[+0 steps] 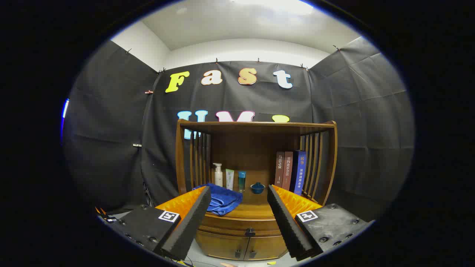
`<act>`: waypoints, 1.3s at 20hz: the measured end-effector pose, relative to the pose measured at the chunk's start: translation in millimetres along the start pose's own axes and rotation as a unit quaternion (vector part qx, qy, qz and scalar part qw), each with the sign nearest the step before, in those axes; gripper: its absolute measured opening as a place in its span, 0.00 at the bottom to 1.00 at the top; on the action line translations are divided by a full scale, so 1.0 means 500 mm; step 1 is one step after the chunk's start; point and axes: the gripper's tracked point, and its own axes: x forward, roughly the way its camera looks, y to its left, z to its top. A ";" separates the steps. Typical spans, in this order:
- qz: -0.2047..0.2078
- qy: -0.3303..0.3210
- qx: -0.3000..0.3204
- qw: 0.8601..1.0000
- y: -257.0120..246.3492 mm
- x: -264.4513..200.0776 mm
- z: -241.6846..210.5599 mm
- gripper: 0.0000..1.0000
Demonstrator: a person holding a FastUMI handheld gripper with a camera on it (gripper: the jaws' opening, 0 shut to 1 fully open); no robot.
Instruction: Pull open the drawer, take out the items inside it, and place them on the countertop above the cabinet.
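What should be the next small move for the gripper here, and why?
Probably move forward and down toward the drawer handle. The drawer looks closed, and the gripper is open, apart from the cabinet, holding nothing, so pulling cannot start yet.

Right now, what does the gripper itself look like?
The gripper has two long wedge-shaped fingers whose inner faces are ribbed like sawtooth foam. Each sits on a dark block body with screw heads, and each block carries a square black-and-white marker tag. The fingers stand apart, with nothing between them.
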 end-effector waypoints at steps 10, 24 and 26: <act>-0.005 0.003 0.016 1.000 -0.022 0.000 -0.019 0.99; -0.012 0.007 0.020 1.000 -0.033 -0.003 -0.033 0.99; -0.012 0.010 0.020 1.000 -0.036 -0.001 -0.039 0.99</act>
